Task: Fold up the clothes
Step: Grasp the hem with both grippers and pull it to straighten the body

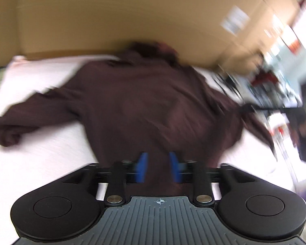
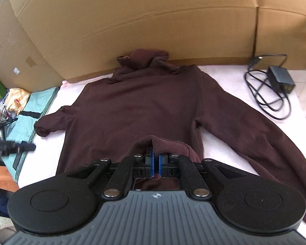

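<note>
Lying flat across the white cloth-covered surface (image 2: 230, 77), a dark maroon long-sleeved turtleneck sweater (image 2: 136, 102) has its rolled collar at twelve o'clock, touching the tall brown cardboard wall (image 2: 132, 20) behind it.

At about nine o'clock in the right wrist view, a folded teal cloth (image 2: 40, 102) lies along the edge of the surface, with a crumpled yellow fabric (image 2: 17, 100) beyond it. Just right of that, one sleeve of the sweater is bent, its cuff near the edge of the surface.

In the left wrist view, which is heavily blurred, the left tool (image 1: 158, 167) hovers over the lower part of the sweater with its blue pads (image 1: 141, 167) apart and nothing pinched between them: released. The bent sleeve there reaches to nine o'clock.

In the right wrist view the right tool (image 2: 156, 166) is clenched on the hem of the sweater; a fold of maroon fabric rises in a small arch from between the blue pads (image 2: 152, 167) at six o'clock, lifted above the rest of the body.

Further right, the other sleeve runs straight from the shoulder toward five o'clock. At two o'clock a dark grey power adapter (image 2: 281, 78) with a looped black cable (image 2: 263, 94) rests on the surface, apart from the sweater.
</note>
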Tool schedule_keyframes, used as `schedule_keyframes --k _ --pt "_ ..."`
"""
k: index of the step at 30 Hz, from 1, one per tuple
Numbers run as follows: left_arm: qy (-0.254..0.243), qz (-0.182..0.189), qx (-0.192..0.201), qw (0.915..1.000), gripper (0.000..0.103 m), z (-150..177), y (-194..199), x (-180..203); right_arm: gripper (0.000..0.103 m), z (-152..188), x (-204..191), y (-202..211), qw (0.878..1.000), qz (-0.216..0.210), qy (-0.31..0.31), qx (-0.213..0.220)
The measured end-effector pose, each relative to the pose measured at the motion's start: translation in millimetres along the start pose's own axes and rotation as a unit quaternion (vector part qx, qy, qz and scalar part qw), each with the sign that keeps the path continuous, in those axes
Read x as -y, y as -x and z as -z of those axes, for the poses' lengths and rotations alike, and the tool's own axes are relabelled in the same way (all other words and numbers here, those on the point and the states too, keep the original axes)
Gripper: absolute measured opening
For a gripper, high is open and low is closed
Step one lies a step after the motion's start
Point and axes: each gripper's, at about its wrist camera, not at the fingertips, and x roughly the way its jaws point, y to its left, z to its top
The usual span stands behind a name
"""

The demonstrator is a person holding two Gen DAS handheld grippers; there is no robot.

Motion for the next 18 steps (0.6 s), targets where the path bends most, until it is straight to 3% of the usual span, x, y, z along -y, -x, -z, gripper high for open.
schedule_keyframes --k 3,5,10,12,15,18 --pt "-0.051 -0.005 -0.033 0.9982 0.059 20.1 -14.5 24.4 0.005 5.0 0.3 -5.9 1.0 -0.007 0.009 -0.009" --pt "-0.053 -0.003 -0.052 0.9973 0.059 31.5 -23.1 29.3 0.005 8.1 1.9 -7.2 1.0 -0.004 0.011 -0.019" --pt "0.006 0.0 -0.077 0.997 0.063 52.9 -25.2 11.5 0.005 23.9 6.8 -2.0 0.999 0.008 -0.006 -0.039" --pt "0.016 0.006 -0.086 0.9961 0.065 61.3 -22.3 7.7 0.005 30.1 9.2 0.2 0.999 0.01 -0.011 -0.043" --pt "0.022 0.008 -0.1 0.9947 0.077 73.8 -21.4 8.1 0.007 39.1 9.9 4.9 0.999 0.009 -0.014 -0.048" --pt "0.044 0.007 -0.109 0.993 0.077 85.2 -25.8 4.8 0.007 48.1 8.9 11.2 0.998 0.006 -0.015 -0.053"
